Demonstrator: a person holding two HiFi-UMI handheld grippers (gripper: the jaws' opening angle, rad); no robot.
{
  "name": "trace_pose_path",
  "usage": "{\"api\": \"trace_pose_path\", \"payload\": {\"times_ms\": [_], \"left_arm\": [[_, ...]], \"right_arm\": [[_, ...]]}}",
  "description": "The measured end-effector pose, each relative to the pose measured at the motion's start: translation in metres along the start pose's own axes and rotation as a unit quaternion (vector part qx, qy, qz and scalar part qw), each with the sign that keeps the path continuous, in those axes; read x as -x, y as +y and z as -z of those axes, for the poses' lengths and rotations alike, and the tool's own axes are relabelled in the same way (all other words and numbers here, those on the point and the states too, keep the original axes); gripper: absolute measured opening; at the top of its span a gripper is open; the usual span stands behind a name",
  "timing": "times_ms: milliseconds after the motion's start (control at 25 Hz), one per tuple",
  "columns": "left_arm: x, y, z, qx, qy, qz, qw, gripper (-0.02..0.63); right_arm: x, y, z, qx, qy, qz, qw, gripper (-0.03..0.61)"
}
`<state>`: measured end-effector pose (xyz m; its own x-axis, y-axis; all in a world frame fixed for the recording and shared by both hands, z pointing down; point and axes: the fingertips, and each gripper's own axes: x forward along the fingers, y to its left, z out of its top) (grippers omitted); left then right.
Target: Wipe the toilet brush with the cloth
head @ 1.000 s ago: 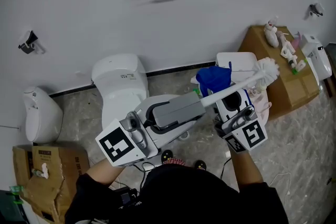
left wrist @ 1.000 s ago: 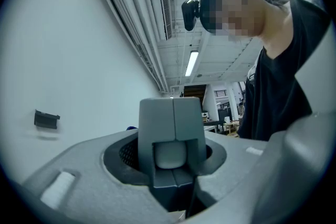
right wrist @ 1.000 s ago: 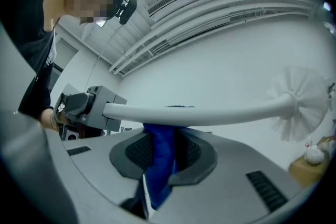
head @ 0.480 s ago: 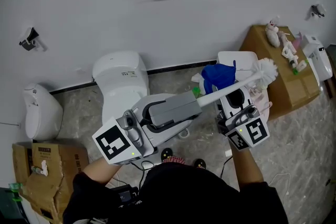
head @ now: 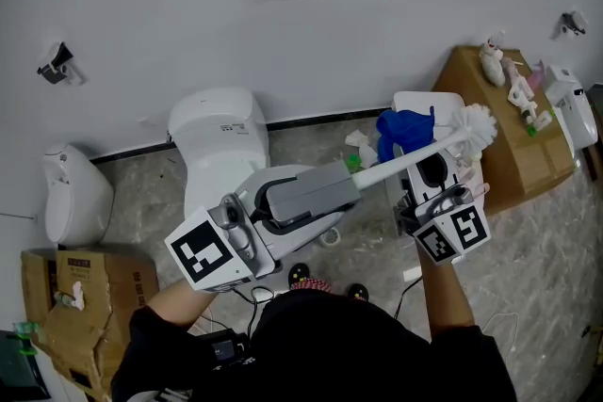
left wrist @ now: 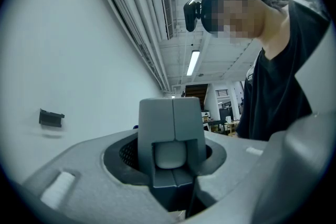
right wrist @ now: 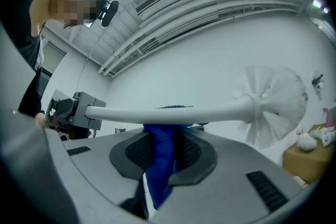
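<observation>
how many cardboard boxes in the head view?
2. Left box is at lower left, its flaps torn open. Right box is at upper right, with small items on top. Others may be hidden or out of frame.

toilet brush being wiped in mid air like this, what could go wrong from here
1. The left gripper clamps only the very end of the toilet brush handle, so the blue cloth pushing far out along it may lever it loose or twist it.
2. The right gripper pinches just a narrow fold of the blue cloth; dragged toward the bristle head, it could snag there and pull out of the jaws.
</observation>
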<state>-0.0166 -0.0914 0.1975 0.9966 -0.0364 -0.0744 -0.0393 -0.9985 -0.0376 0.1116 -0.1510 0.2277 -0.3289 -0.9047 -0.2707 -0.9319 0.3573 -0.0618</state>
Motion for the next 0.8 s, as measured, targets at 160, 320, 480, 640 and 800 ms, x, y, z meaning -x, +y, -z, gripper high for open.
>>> {"api": "trace_pose_path", "payload": {"times_ms": [160, 320, 480, 640, 800], "left_arm": [[0.001, -0.002, 0.001, 0.000, -0.002, 0.002, 1.0000, 0.181], [0.001, -0.003, 0.001, -0.003, -0.002, 0.004, 1.0000, 0.179], [0.000, -0.001, 0.000, -0.014, 0.000, 0.008, 0.9999, 0.179], [0.002, -0.008, 0.000, -0.019, 0.001, 0.009, 0.9998, 0.179], [0.005, -0.015, 0.000, -0.024, 0.001, 0.008, 0.9997, 0.179]], "right_arm": [[0.005, -0.009, -0.001, -0.005, -0.004, 0.016, 1.000, 0.077], [0.010, -0.017, -0.001, -0.008, -0.005, 0.030, 1.000, 0.077], [0.010, -0.025, -0.002, -0.013, -0.006, 0.039, 0.999, 0.077], [0.017, -0.024, -0.003, -0.013, -0.008, 0.042, 0.999, 0.077], [0.023, -0.017, 0.000, -0.014, -0.001, 0.034, 0.999, 0.077]]}}
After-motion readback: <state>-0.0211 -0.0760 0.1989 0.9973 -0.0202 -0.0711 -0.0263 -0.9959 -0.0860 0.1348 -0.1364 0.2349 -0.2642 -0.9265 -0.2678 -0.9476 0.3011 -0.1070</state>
